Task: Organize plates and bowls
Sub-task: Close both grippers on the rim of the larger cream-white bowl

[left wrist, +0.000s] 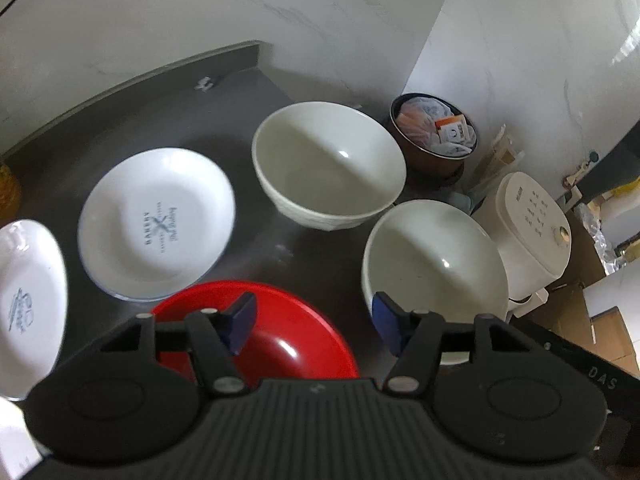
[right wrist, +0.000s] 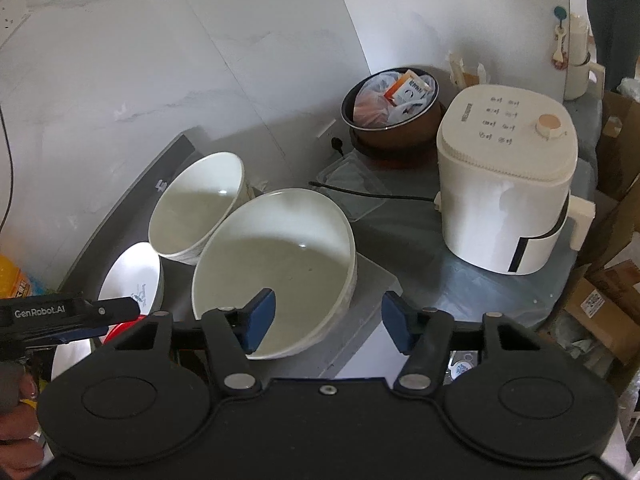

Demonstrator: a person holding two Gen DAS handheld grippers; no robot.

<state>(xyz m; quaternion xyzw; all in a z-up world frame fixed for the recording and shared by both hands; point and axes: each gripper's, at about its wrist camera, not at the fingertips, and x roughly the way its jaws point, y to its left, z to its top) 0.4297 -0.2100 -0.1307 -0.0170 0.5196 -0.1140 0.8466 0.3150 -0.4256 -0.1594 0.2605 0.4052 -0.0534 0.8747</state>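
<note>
Two white bowls stand on the grey counter: a far one (left wrist: 328, 168) (right wrist: 198, 204) and a near one (left wrist: 434, 276) (right wrist: 276, 268). A white printed plate (left wrist: 156, 224) (right wrist: 132, 276) lies left of them, and a second white plate (left wrist: 28, 304) at the far left. A red bowl (left wrist: 280, 332) sits right under my left gripper (left wrist: 316, 326), which is open and empty above its right part. My right gripper (right wrist: 328, 320) is open and empty, its left pad over the near bowl's front rim.
A brown pot (left wrist: 434, 140) (right wrist: 394, 114) full of bags and packets stands at the back. A white appliance (right wrist: 506, 176) (left wrist: 528, 224) with a black cable stands right of the bowls. Cardboard boxes (right wrist: 600, 312) lie at the right. The wall is close behind.
</note>
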